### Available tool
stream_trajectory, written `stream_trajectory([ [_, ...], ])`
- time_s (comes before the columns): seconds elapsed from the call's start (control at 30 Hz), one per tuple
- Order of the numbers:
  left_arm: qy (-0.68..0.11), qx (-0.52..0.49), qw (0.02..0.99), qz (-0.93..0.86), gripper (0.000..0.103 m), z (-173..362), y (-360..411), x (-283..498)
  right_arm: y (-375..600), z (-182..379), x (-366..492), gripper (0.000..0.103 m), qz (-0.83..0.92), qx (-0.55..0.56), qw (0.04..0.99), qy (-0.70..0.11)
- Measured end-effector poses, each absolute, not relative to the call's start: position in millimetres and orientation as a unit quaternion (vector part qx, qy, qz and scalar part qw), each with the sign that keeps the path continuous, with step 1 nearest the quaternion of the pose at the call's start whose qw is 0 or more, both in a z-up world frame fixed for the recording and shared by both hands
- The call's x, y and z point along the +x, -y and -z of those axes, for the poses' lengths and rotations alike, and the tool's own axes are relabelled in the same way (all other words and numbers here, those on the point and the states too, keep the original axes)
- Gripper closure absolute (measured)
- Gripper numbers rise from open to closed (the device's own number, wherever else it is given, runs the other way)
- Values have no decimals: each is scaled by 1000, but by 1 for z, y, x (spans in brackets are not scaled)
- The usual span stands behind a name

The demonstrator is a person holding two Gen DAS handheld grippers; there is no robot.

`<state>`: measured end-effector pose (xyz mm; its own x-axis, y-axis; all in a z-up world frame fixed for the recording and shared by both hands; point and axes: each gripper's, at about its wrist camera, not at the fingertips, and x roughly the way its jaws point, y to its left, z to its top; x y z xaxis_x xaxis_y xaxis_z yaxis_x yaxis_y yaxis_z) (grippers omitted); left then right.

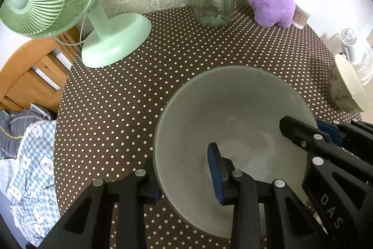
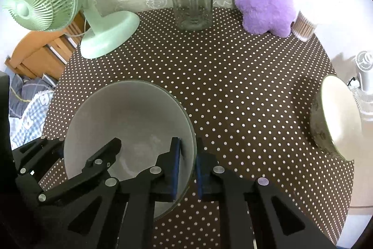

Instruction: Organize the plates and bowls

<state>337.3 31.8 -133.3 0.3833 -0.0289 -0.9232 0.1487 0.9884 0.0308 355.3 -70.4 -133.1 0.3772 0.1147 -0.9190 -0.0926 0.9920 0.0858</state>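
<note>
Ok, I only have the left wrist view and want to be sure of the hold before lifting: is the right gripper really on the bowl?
Observer: Yes. The right wrist view shows the right gripper pinching the bowl wall at its right rim, one finger inside, one outside.
Operator: And my left outer finger? The rim hides it.
Observer: It sits outside the left rim; the left gripper clamps the wall there.
Operator: Anything further right?
Observer: A cream bowl, seen whole here, is empty and stands near the table edge, apart from yours.
</note>
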Motion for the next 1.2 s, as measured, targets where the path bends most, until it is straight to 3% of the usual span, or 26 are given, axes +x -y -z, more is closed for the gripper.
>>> stream_trajectory([
  [0.7,-506,58,856,86,71,66,-44,262,60,56,267,88,-25,18,857,-514],
  [1.2,-500,54,858,106,71,62,-49,204,51,44,199,88,-3,12,861,-508],
])
